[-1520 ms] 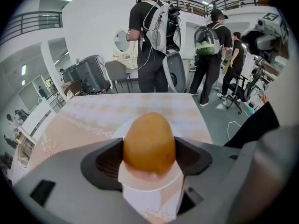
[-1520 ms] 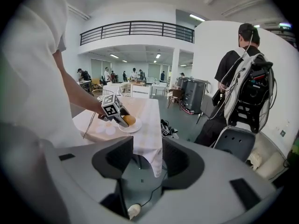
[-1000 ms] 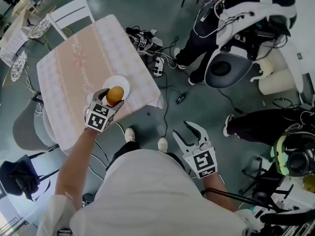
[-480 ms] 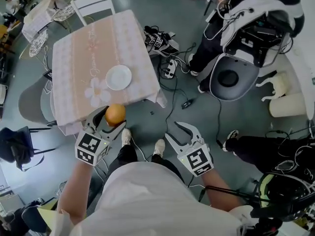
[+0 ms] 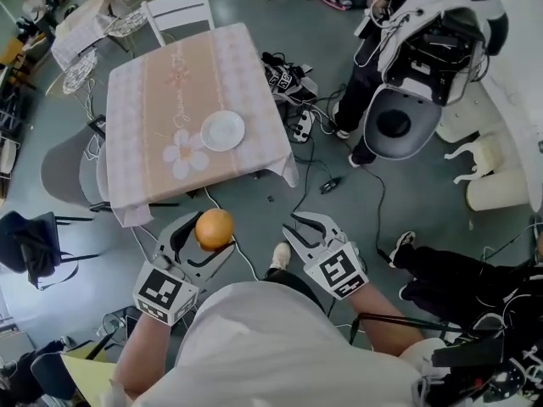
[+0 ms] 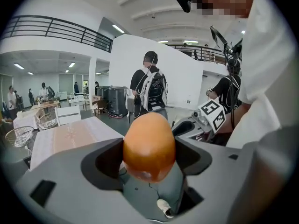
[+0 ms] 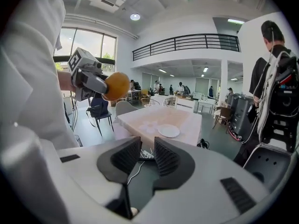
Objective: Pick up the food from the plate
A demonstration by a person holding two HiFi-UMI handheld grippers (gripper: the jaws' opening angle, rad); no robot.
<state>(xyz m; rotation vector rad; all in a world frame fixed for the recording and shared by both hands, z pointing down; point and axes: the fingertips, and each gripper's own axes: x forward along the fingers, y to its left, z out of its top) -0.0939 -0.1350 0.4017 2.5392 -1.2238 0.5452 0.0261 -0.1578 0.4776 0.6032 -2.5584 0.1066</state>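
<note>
A round orange food item [image 5: 214, 228] is clamped in my left gripper [image 5: 204, 234], held in the air over the floor in front of my body, well off the table. In the left gripper view the food [image 6: 149, 146] fills the gap between the jaws of that gripper [image 6: 149, 158]. The white plate [image 5: 223, 131] lies bare on the pink table [image 5: 161, 75]. My right gripper [image 5: 299, 227] hangs beside the left; its jaws are closing to a narrow gap with nothing between them [image 7: 147, 155]. From the right gripper view the food [image 7: 117, 85] and plate [image 7: 168, 130] both show.
A white chair [image 5: 178, 11] stands at the table's far end and a grey chair [image 5: 64, 172] at its left. Cables and a power strip [image 5: 301, 125] lie on the floor right of the table. A person with a backpack rig [image 5: 416, 49] stands at the upper right.
The left gripper lifted the food off the plate and drew it back from the table toward my body. The right gripper's jaws have narrowed from wide open.
</note>
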